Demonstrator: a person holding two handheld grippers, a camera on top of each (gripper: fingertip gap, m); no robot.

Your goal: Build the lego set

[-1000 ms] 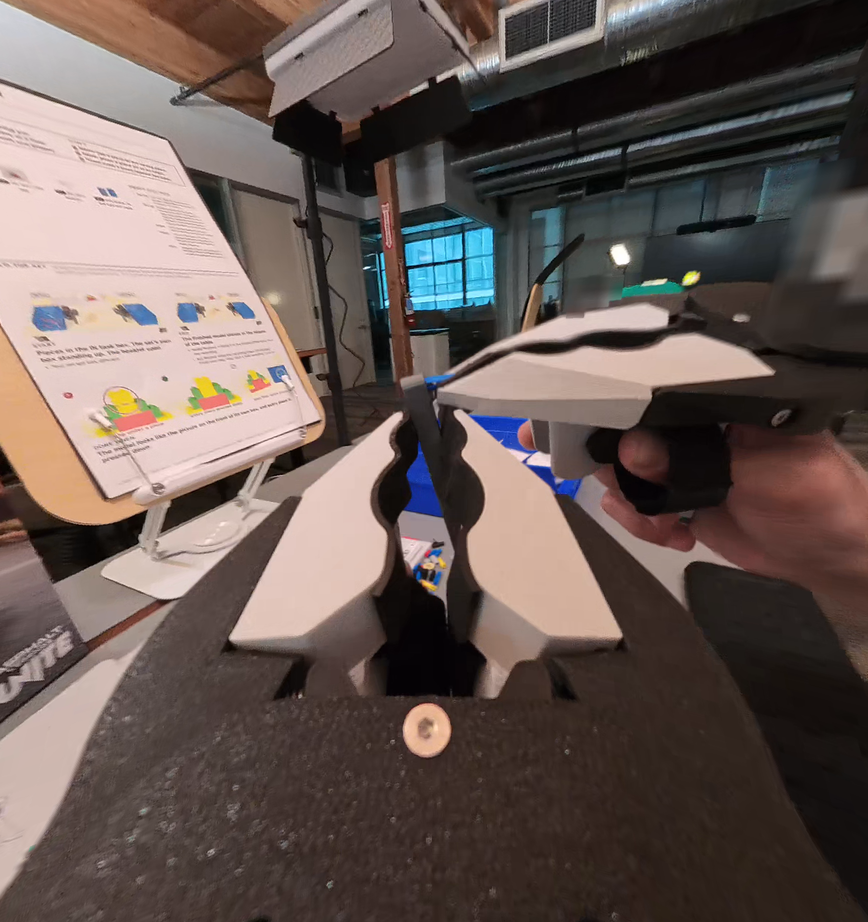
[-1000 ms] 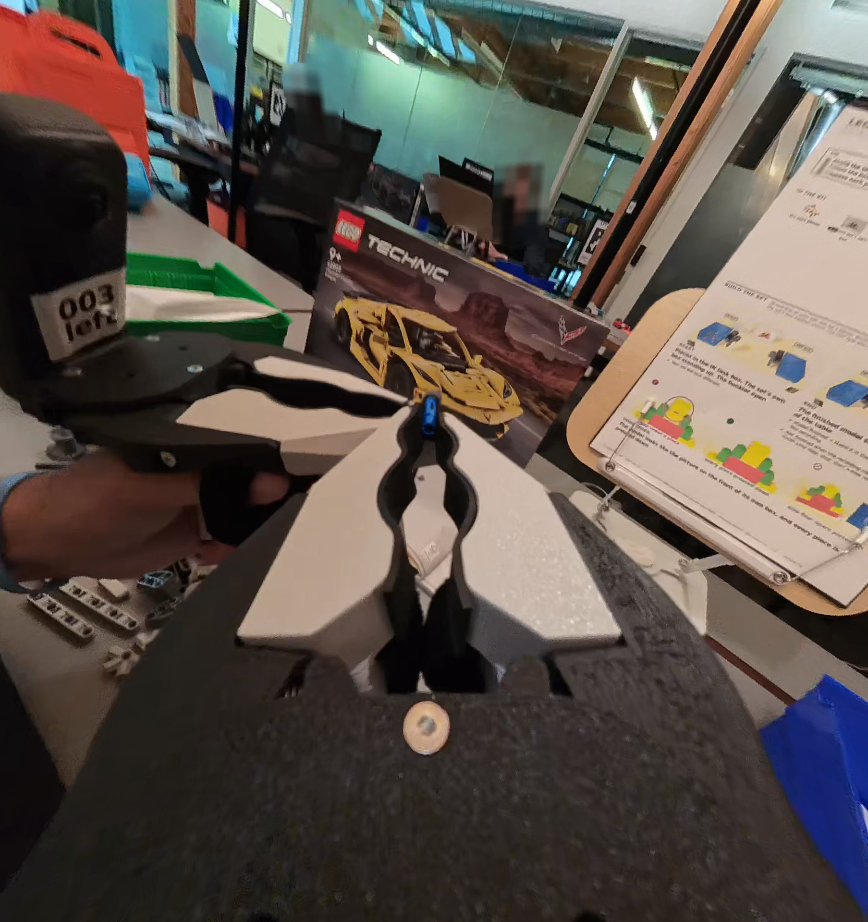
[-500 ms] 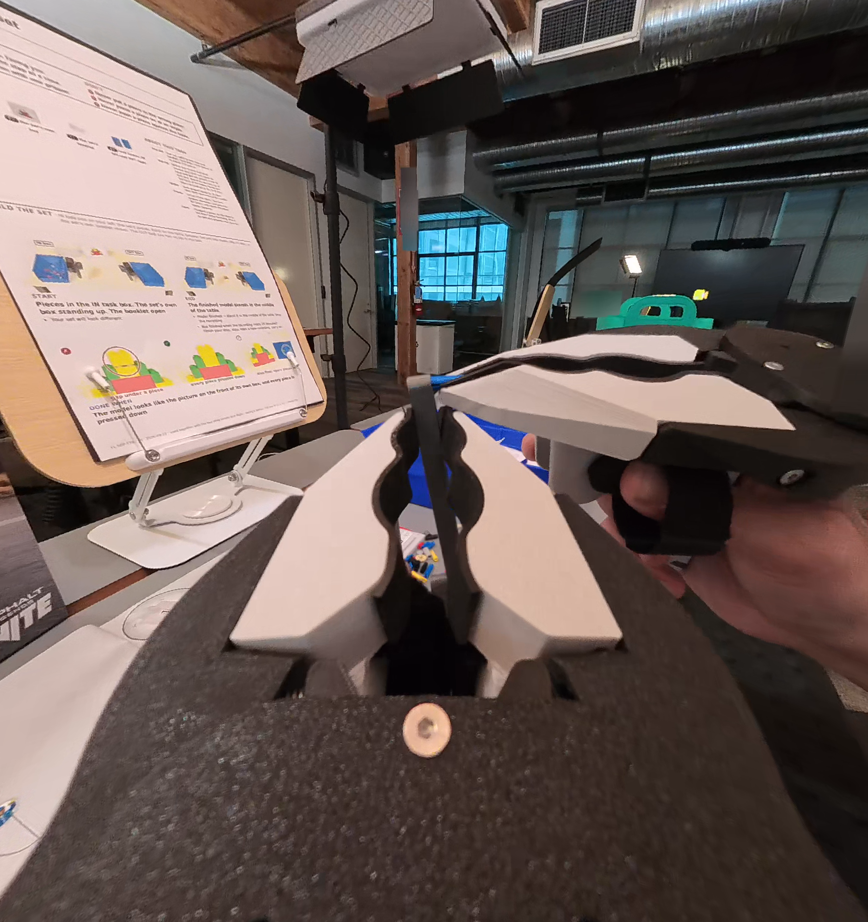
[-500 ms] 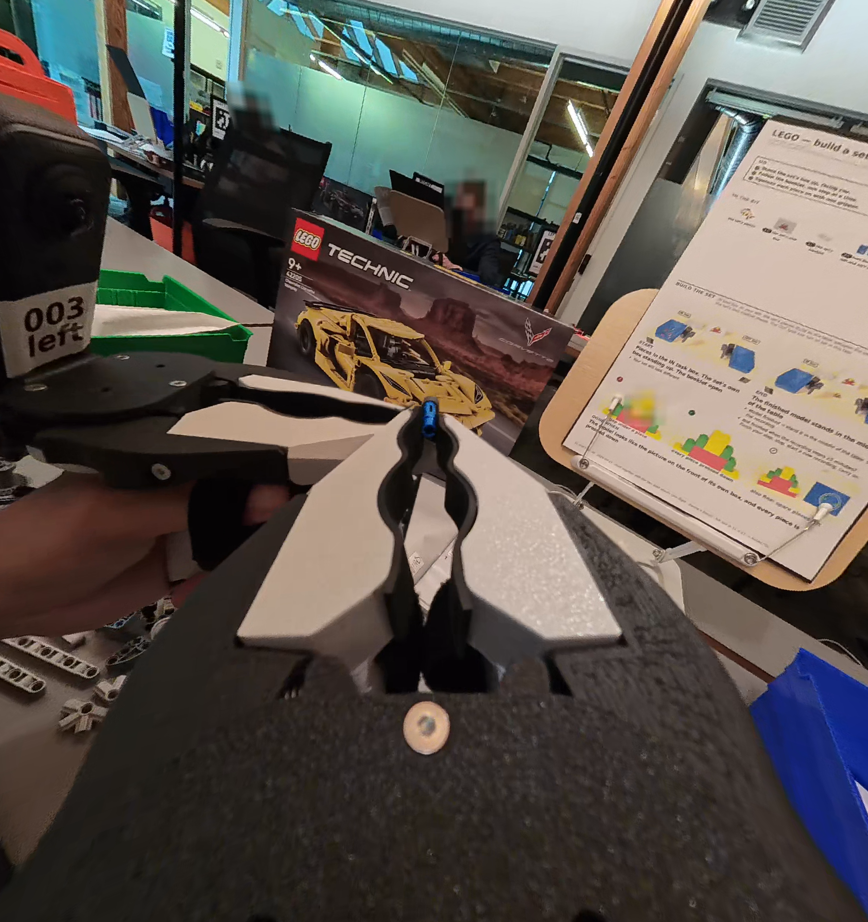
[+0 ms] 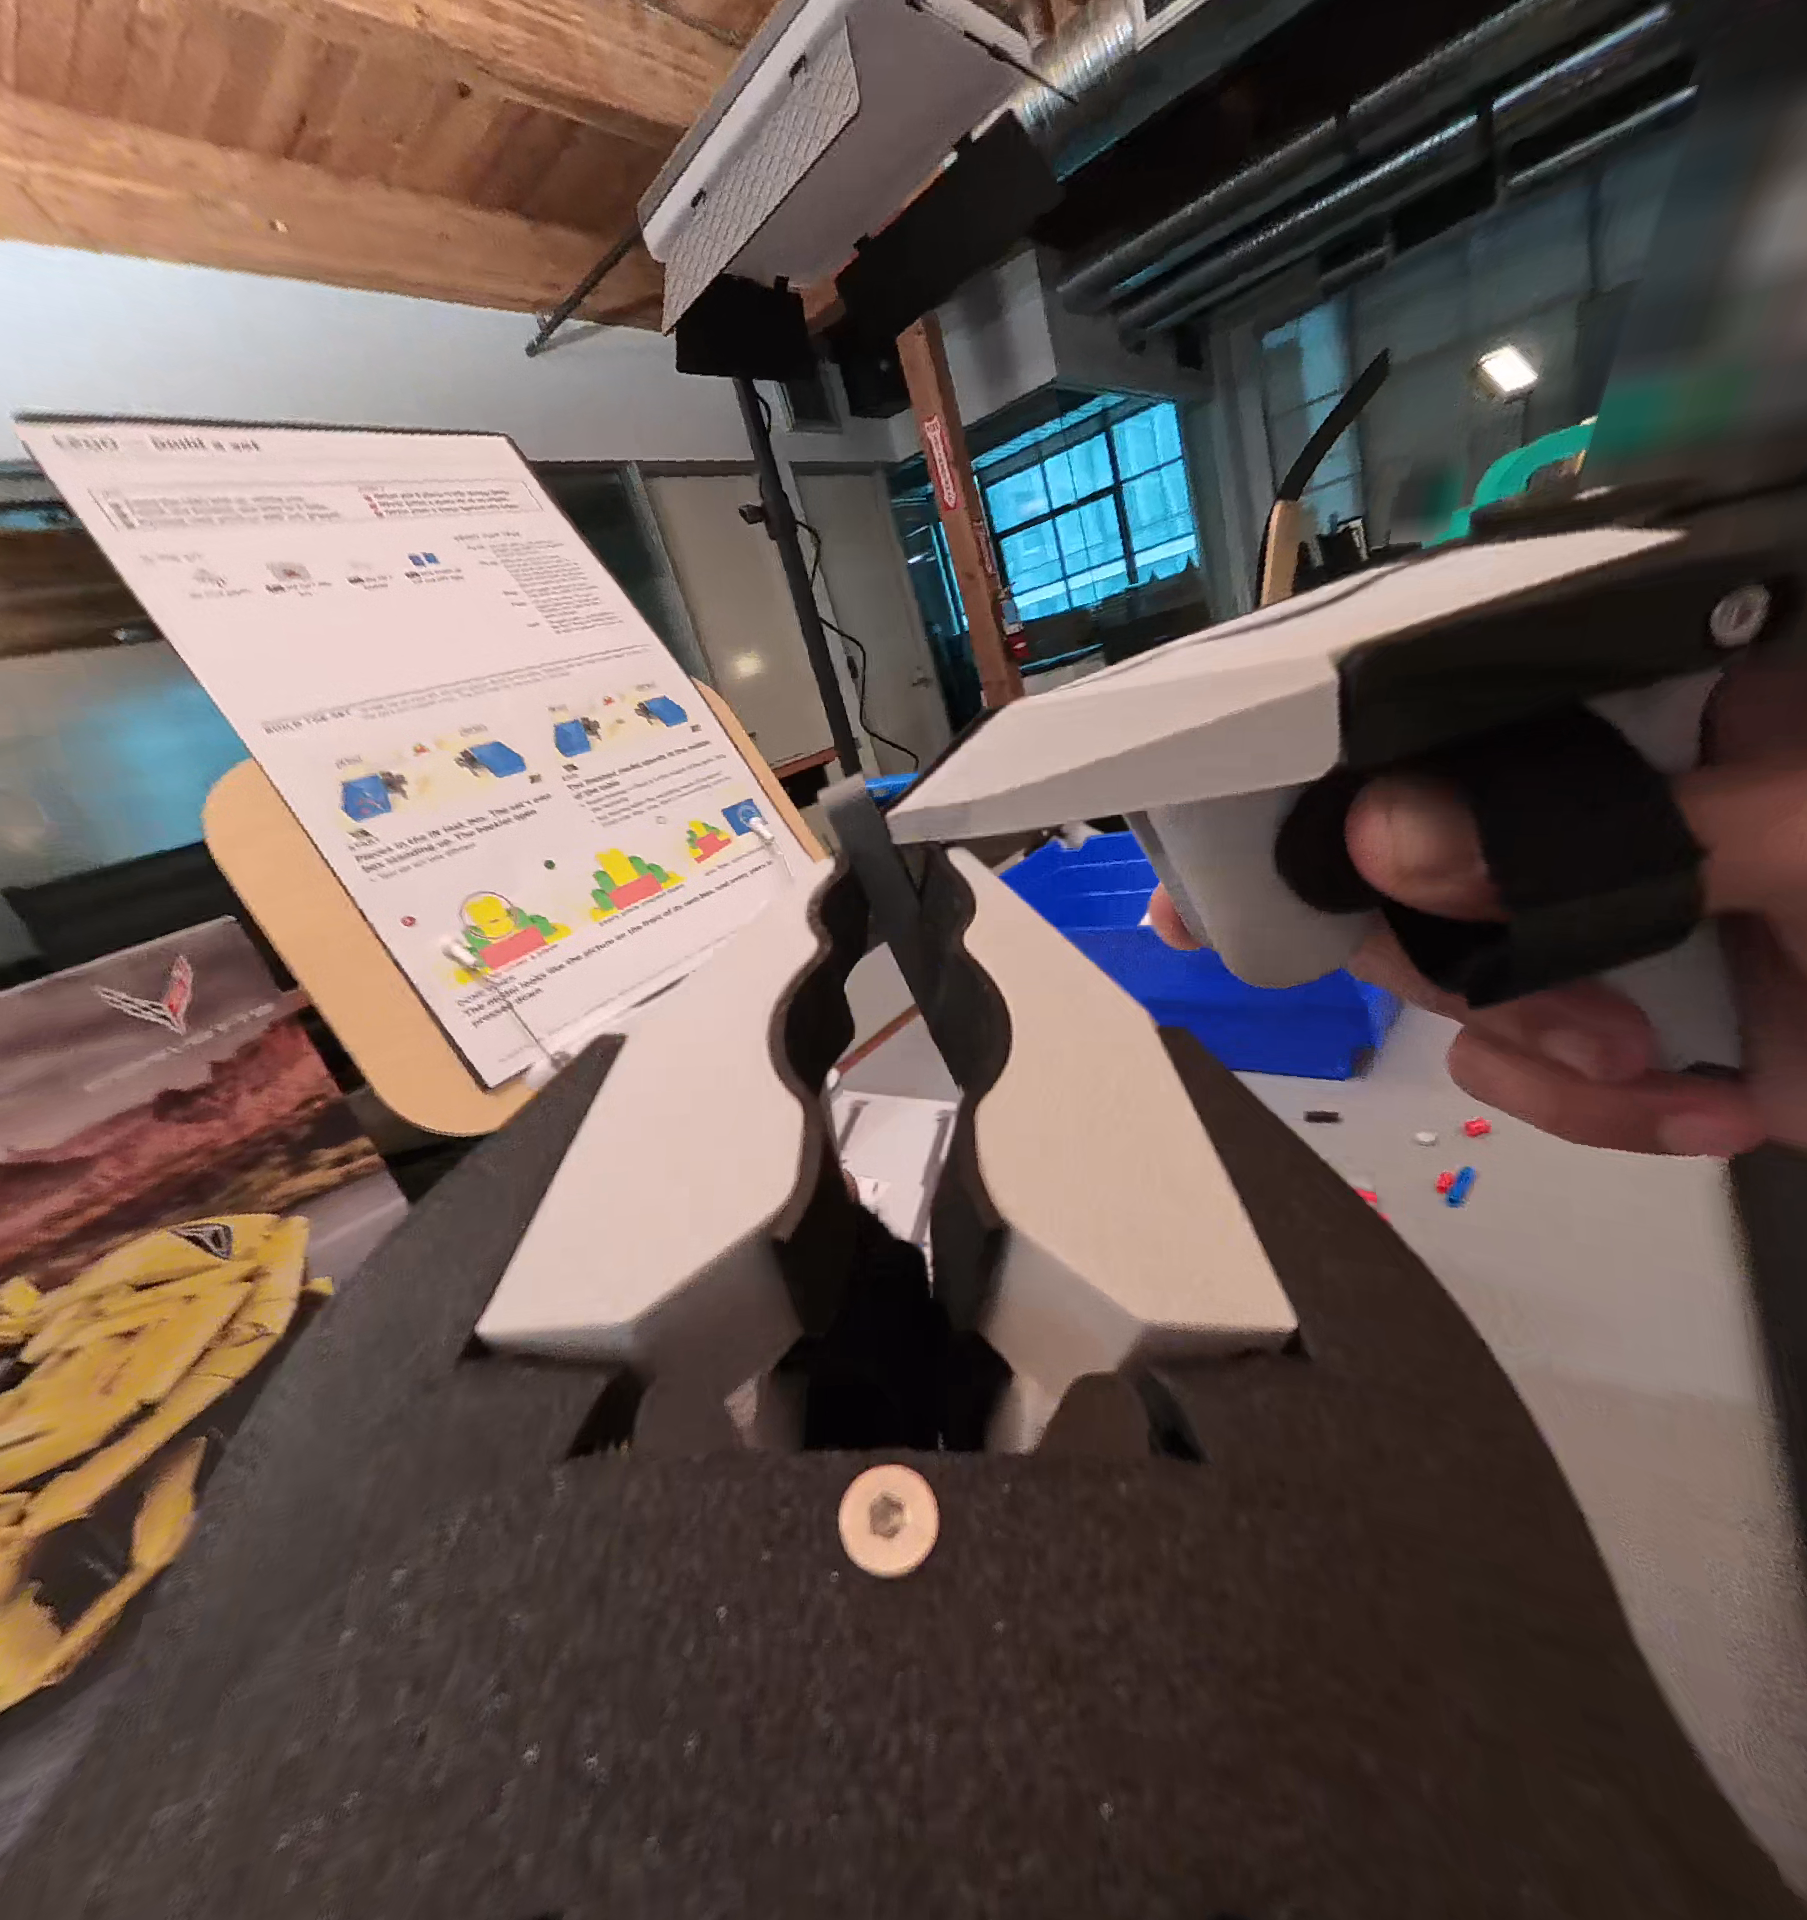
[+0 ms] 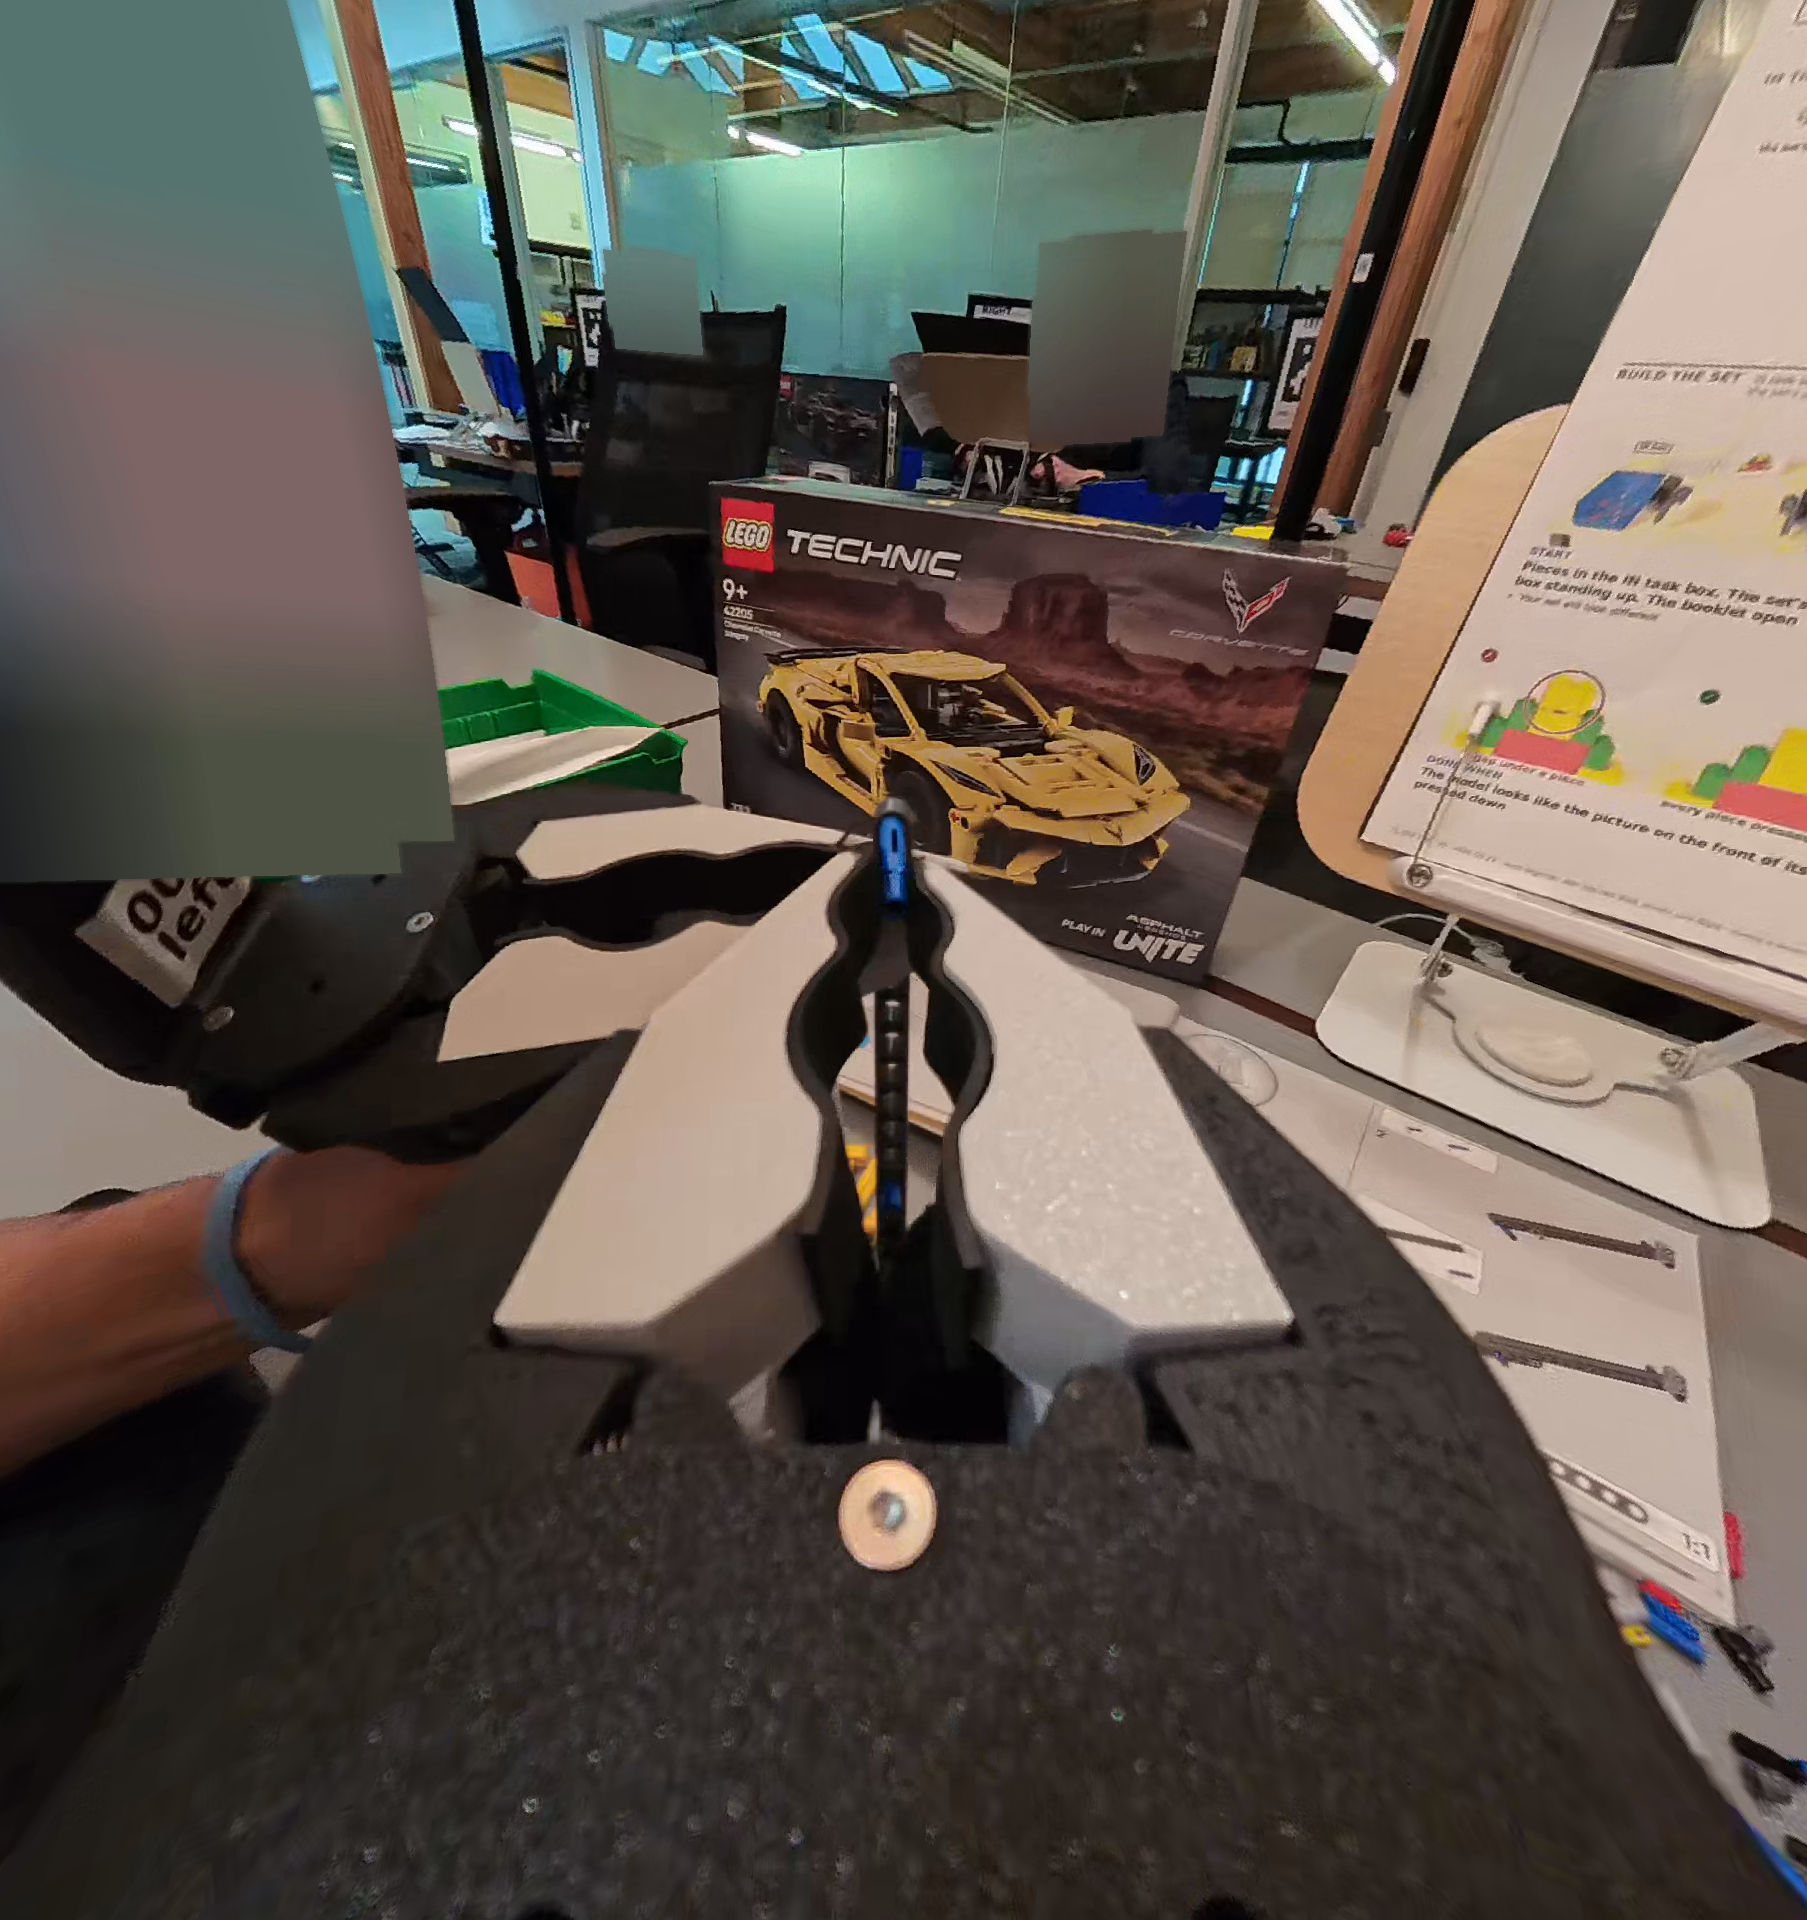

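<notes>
The left claw (image 5: pixel 894 894) is closed on one long black beam (image 5: pixel 904 935), which stands upright between its two fingers and rises just above the tips. The right claw (image 6: pixel 894 883) is closed on one blue pin (image 6: pixel 891 847), which is pinched at the fingertips and protrudes above them; in the right wrist view the black beam (image 6: pixel 891 1081) is also seen in the gap between this claw's fingers, below the pin. The two claws are held tip to tip above the tabletop (image 5: pixel 1564 1299). Whether the pin touches the beam cannot be told. One set box (image 6: pixel 1013 717) showing a yellow car stands upright on the tabletop, with one instruction sheet (image 6: pixel 1668 582) on a stand beside it. One blue bin (image 5: pixel 1190 966) and one green bin (image 6: pixel 556 727) are recorded. A few small red and blue loose pieces (image 5: pixel 1455 1179) lie on the tabletop, too small to count reliably.
</notes>
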